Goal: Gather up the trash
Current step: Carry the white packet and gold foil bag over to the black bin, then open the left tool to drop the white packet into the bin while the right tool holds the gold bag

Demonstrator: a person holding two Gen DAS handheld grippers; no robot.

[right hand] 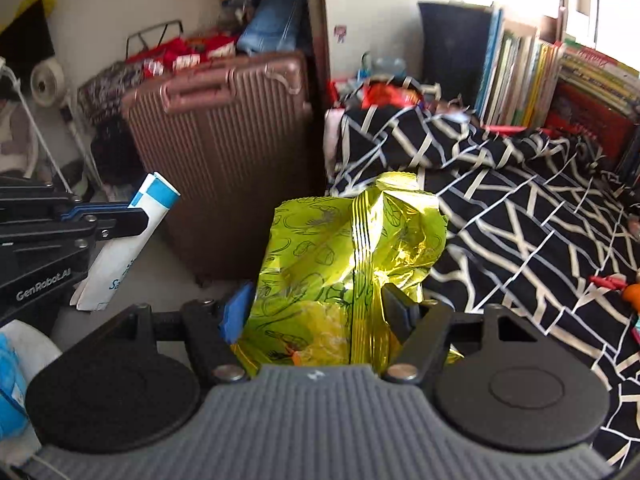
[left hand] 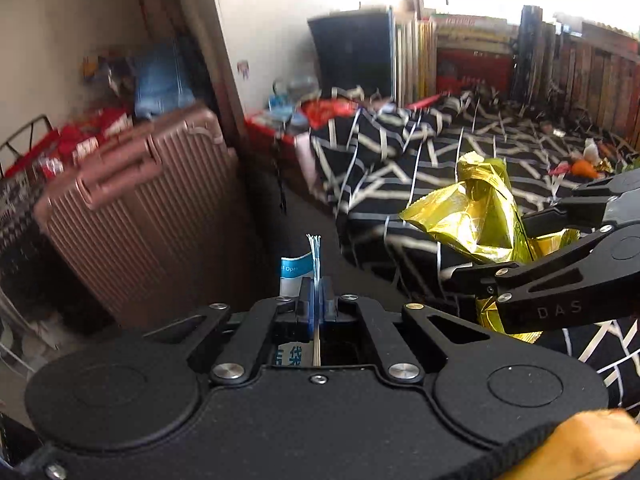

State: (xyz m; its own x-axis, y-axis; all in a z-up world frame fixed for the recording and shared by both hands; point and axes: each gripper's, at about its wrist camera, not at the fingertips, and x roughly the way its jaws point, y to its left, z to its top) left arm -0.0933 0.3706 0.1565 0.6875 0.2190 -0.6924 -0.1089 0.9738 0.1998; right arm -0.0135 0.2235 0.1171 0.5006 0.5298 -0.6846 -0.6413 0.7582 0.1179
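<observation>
We carry both finds beside the suitcase (right hand: pixel 224 152): left gripper (left hand: pixel 318 296) pinching a flat packet (right hand: pixel 120 248), right gripper (right hand: pixel 320 312) clamping the crinkly snack bag (right hand: pixel 344 264), keeping trash secure.

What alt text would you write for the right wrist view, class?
The right tongs grip a crumpled yellow snack bag above a black-and-white bedspread. At left, the left tongs pinch a blue-and-white packet before a brown suitcase.
</observation>
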